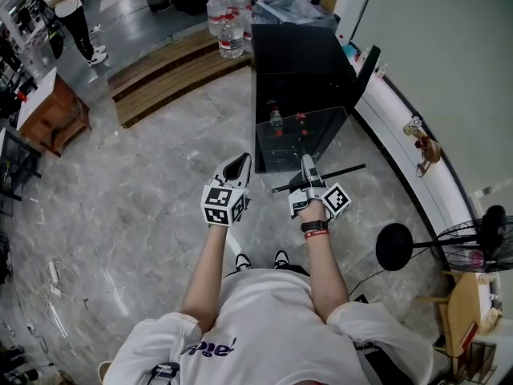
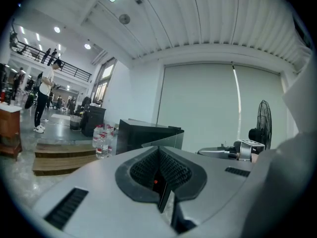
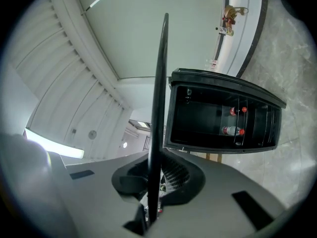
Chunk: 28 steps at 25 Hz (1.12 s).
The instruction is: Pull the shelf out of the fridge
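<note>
Seen from above, a person in a white T-shirt stands on a grey marble floor point(image 1: 136, 207) with a gripper in each hand. Straight ahead at twelve o'clock sits a small black fridge point(image 1: 296, 62) with its front open toward the person and its door swung out at its three o'clock side.

The shelf point(image 1: 300, 143), a clear glass panel with a dark front edge, is out of the fridge. It hangs in the air between the fridge and the person, tilted, with its dark edge nearest the person. The right gripper point(image 1: 308, 168) has that edge between its fingers, which are pinched tight on it. In the right gripper view the shelf point(image 3: 159, 108) shows edge-on as a thin dark line running up from the right gripper point(image 3: 154, 182) toward twelve o'clock. The fridge point(image 3: 218, 83) lies beyond at two o'clock, and two red-capped bottles point(image 3: 234, 130) show in its dark opening.

The left gripper point(image 1: 240, 165) hovers at nine o'clock of the right one, apart from the shelf. In its own view the left gripper point(image 2: 160, 167) has its fingers pressed together with nothing between them.

A cluster of clear water bottles point(image 1: 228, 22) stands at eleven o'clock of the fridge, beside a low wooden step point(image 1: 176, 70). A black standing fan point(image 1: 473, 239) is at the person's three o'clock, and another person point(image 1: 76, 10) stands far off at ten o'clock.
</note>
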Each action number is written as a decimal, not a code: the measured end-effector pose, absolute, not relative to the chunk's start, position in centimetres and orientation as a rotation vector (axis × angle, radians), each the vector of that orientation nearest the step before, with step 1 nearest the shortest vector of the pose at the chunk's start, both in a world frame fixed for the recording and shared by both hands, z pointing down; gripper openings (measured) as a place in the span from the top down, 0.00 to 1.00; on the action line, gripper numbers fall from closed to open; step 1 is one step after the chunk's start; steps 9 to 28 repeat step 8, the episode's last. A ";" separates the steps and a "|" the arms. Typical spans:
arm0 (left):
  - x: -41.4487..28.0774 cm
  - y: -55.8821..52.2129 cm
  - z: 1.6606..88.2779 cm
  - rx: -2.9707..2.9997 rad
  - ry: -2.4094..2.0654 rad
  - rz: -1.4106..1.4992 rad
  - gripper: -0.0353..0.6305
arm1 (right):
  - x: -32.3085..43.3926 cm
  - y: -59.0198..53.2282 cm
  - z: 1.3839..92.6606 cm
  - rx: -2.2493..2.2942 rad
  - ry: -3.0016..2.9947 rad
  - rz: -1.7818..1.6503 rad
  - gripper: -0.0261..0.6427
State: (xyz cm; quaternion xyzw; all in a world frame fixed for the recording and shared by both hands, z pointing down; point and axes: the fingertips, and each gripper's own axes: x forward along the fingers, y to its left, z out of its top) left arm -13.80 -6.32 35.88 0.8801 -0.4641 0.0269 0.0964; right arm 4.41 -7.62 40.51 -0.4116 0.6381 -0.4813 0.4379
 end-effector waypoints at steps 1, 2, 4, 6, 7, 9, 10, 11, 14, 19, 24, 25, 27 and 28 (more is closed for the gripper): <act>-14.0 -6.4 35.9 2.612 -1.365 0.079 0.92 | 4.3 -7.6 40.8 -1.033 1.585 -1.191 0.92; -14.4 -6.4 36.1 2.614 -1.354 0.080 0.92 | 4.1 -7.5 41.1 -1.041 1.578 -1.188 0.92; -15.6 -6.6 36.9 2.603 -1.341 0.083 0.92 | 3.3 -7.4 42.0 -1.046 1.542 -1.197 0.92; -17.2 -6.8 38.0 2.578 -1.340 0.085 0.92 | 2.5 -7.3 43.3 -1.051 1.504 -1.208 0.92; -18.0 -6.9 38.6 2.562 -1.342 0.084 0.92 | 2.3 -7.3 44.0 -1.056 1.489 -1.212 0.92; -18.9 -7.1 39.2 2.546 -1.343 0.083 0.92 | 2.0 -7.4 44.7 -1.061 1.475 -1.215 0.92; -18.9 -7.1 39.2 2.546 -1.343 0.083 0.92 | 2.0 -7.4 44.7 -1.061 1.475 -1.215 0.92; -18.9 -7.1 39.2 2.546 -1.343 0.083 0.92 | 2.0 -7.4 44.7 -1.061 1.475 -1.215 0.92; -18.9 -7.1 39.2 2.546 -1.343 0.083 0.92 | 2.0 -7.4 44.7 -1.061 1.475 -1.215 0.92; -18.9 -7.1 39.2 2.546 -1.343 0.083 0.92 | 2.0 -7.4 44.7 -1.061 1.475 -1.215 0.92; -18.9 -7.1 39.2 2.546 -1.343 0.083 0.92 | 2.0 -7.4 44.7 -1.061 1.475 -1.215 0.92; -18.9 -7.1 39.2 2.546 -1.343 0.083 0.92 | 2.0 -7.4 44.7 -1.061 1.475 -1.215 0.92; -18.9 -7.1 39.2 2.546 -1.343 0.083 0.92 | 2.0 -7.4 44.7 -1.061 1.475 -1.215 0.92; -18.9 -7.1 39.2 2.546 -1.343 0.083 0.92 | 2.0 -7.4 44.7 -1.061 1.475 -1.215 0.92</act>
